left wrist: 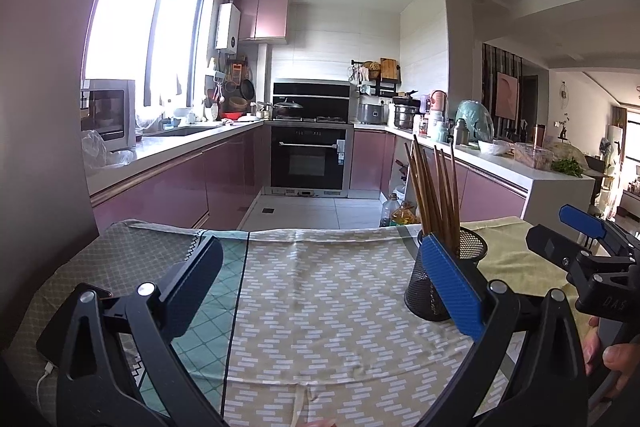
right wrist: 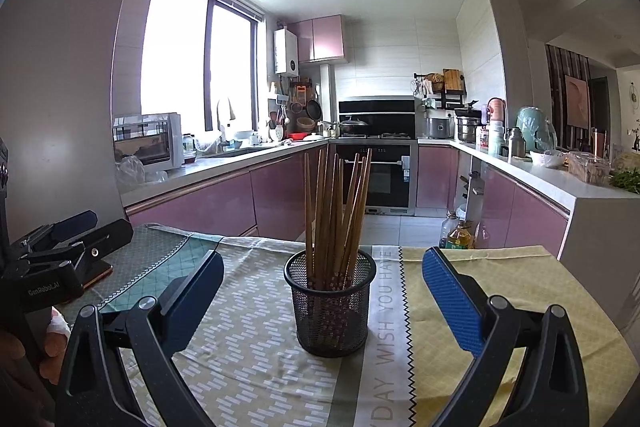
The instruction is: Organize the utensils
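A black mesh holder (right wrist: 330,307) stands upright on the cloth-covered table, with several brown wooden chopsticks (right wrist: 336,203) upright in it. My right gripper (right wrist: 324,259) is open, its fingers spread on either side of the holder and short of it, touching nothing. In the left wrist view the holder (left wrist: 472,251) sits at the right, partly hidden behind my right-hand blue pad (left wrist: 452,287), and the chopsticks (left wrist: 432,187) rise above it. My left gripper (left wrist: 320,251) is open over bare cloth, left of the holder. Each gripper shows in the other's view, the right gripper (left wrist: 548,223) and the left gripper (right wrist: 112,223).
Patterned cloths (left wrist: 320,307) cover the table. A dark phone (left wrist: 44,343) with a white cable lies at the near left. Beyond the table's far edge (right wrist: 260,239) are the kitchen floor, pink cabinets, and oil bottles (right wrist: 456,231) on the floor. A hand (left wrist: 612,359) holds the right gripper.
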Motion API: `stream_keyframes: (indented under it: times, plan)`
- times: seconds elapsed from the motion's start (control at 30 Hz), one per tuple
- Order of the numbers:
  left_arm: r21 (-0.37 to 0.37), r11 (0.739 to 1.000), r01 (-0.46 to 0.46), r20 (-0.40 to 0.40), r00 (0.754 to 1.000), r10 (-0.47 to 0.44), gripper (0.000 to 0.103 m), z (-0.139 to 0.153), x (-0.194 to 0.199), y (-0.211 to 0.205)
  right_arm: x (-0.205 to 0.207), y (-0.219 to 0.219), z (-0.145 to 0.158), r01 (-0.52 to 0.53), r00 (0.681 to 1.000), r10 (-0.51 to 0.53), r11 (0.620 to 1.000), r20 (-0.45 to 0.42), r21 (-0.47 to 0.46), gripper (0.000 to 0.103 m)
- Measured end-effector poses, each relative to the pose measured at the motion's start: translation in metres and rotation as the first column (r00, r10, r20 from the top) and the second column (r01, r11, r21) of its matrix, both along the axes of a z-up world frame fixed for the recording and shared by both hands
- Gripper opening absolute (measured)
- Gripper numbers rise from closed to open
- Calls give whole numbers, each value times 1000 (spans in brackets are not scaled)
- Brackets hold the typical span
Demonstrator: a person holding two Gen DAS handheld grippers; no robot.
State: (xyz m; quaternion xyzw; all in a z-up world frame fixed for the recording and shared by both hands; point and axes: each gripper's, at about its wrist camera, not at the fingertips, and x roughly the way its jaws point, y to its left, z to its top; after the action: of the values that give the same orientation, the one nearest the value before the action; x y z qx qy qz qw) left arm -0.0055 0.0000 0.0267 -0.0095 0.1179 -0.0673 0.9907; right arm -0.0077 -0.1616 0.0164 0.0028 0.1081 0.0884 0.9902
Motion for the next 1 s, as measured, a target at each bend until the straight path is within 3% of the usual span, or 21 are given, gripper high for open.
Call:
stream_keyframes:
  times: [1.0]
  plan:
    - [14, 1000, -4, 9, 1000, 4, 98, 2, -5, 4, -3, 1, -2, -9, 1000, 9, 1000, 9, 8, 96]
